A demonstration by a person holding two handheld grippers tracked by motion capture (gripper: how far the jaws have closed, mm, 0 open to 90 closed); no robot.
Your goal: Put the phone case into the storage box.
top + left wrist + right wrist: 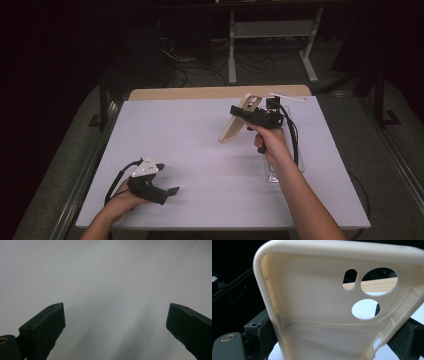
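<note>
While the left gripper [167, 192] rests low left on the table [210, 165], jaws wide apart with nothing between, the right gripper [239, 112] clamps a cream phone case [240, 119] right of centre, lifted and tilted, camera cutouts up.

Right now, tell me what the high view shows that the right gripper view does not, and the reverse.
High view alone: the left gripper, jaws open, low over the white table, both forearms, and a clear tray under the right arm. Right gripper view alone: the case's hollow inner side with three camera cutouts. Both share the cream phone case, clamped in the right gripper and held tilted above the table.
</note>
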